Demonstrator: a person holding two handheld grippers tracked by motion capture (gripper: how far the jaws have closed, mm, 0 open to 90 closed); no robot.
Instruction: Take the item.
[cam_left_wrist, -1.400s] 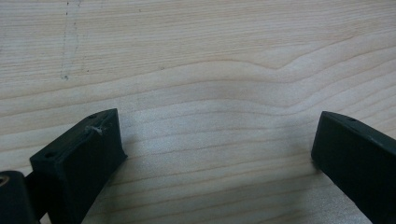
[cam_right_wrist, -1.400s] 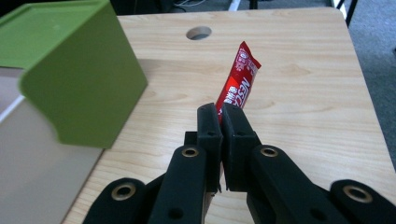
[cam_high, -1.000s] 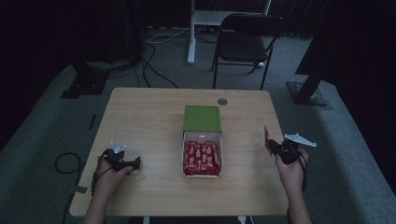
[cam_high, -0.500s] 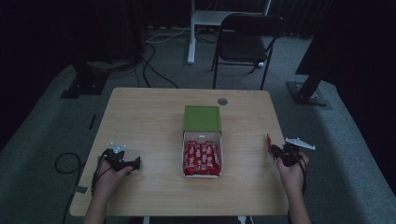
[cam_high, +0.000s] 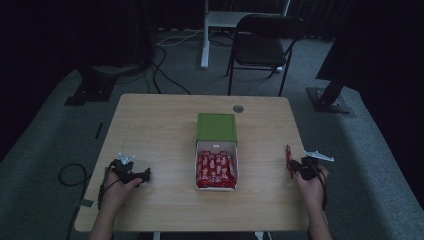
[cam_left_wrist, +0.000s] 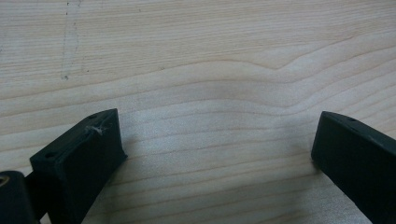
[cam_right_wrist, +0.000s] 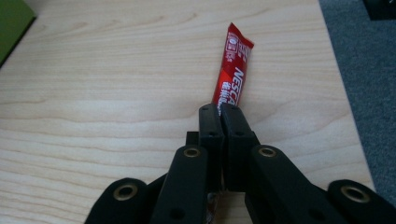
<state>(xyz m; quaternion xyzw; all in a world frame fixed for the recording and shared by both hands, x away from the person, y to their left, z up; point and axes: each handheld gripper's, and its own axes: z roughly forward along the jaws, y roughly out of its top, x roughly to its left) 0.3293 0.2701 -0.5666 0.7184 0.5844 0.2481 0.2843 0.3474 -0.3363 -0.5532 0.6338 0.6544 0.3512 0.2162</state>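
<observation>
Pale wood bench (cam_high: 150, 125) carries, at its centre, a white carton (cam_high: 216, 167) packed with red sachets, its green lid (cam_high: 216, 126) folded back on the far side. Left gripper (cam_high: 134, 174) rests near the bench's near-left corner; in the left gripper view its jaws stand wide apart over bare wood, nothing between them. Right gripper (cam_right_wrist: 219, 112) sits by the right edge, jaws pressed together on the lower end of one red sachet (cam_right_wrist: 232, 70). Most of the sachet sticks out beyond the jaws, well apart from the carton.

Risks, as judged:
- The grip takes only the end of a thin, slick packet, so the free length may swing or slip out on a quick move.
- The sachet is close to the bench's right edge. If released here at a tilt, it could slide off onto the grey carpet (cam_high: 380, 165).
- A hard squeeze could crease or burst the packet.

Against the frame one second ago: right hand and sachet are lower, nearer the bench surface. Left hand, carton and lid are unchanged.
</observation>
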